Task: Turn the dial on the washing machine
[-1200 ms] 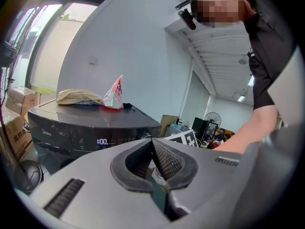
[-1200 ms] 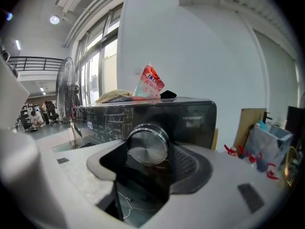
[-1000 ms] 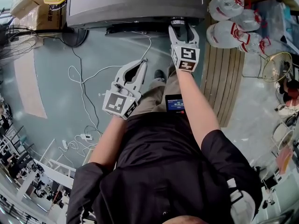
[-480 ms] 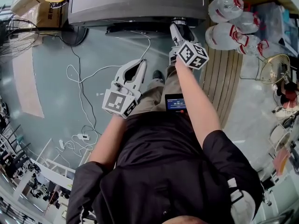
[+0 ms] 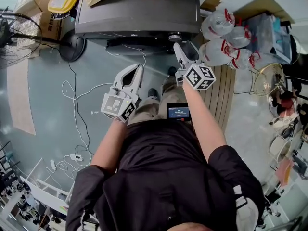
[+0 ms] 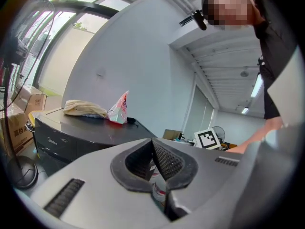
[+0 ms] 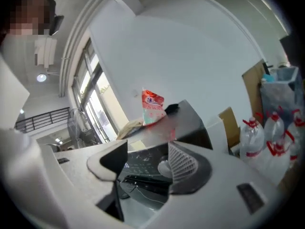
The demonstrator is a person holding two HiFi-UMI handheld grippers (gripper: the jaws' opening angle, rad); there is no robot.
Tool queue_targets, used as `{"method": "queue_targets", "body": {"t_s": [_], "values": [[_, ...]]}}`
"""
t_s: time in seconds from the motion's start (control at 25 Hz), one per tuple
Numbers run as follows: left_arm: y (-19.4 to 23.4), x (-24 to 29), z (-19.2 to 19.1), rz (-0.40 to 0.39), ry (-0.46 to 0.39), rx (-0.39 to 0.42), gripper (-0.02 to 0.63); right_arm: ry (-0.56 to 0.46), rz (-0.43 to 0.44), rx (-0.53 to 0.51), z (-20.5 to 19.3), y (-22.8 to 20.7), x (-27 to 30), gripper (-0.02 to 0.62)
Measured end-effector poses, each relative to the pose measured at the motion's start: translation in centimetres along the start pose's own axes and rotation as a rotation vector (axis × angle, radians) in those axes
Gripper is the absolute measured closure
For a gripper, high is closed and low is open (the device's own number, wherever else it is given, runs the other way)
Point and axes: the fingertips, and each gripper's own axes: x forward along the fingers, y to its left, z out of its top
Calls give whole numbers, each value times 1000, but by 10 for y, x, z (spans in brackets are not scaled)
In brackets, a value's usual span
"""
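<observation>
A: How far along is the job?

B: The machine (image 5: 139, 13) fills the top of the head view. Its dial (image 5: 174, 36) sits on the front panel, toward the machine's right end. Nothing grips the dial, and no view shows a mark that gives its setting, so whether it has been turned cannot be told. The likely reading is that at least 1 grip and twist is left, unless the turn is already finished.

A: And the right claw?

B: The right claw (image 7: 148, 151) hangs just in front of the machine, level with that right end and aimed at the panel. Its 2 jaws stand wide apart. The dial shows between them but lies beyond the pads, untouched, so the claw holds nothing.

A: The left claw?

B: The left claw (image 6: 152, 149) is farther out from the machine's front, about opposite its middle. Its jaws meet at the tips with nothing pinched between them, and it touches no part of the machine.
</observation>
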Motion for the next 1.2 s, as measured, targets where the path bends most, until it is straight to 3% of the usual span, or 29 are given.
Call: {"method": "queue_targets", "body": {"t_s": [0.2, 0.4, 0.48, 0.64, 0.84, 1.2], "values": [[2, -26, 47, 20, -93, 23, 611, -73, 106, -267, 64, 67, -52, 436], [-7, -54, 83, 19, -158, 71, 611, -167, 103, -471, 114, 116, -112, 592], [-6, -68, 89, 38, -169, 72, 611, -200, 105, -512, 128, 128, -133, 592], [-5, -96, 95, 83, -174, 77, 611, -213, 143, -486, 143, 138, -167, 592], [-13, -135, 91, 143, -154, 108, 611, -201, 136, -459, 126, 136, -207, 592], [-95, -200, 40, 113, -79, 111, 611, -186, 82, -357, 69, 127, -314, 592]]}}
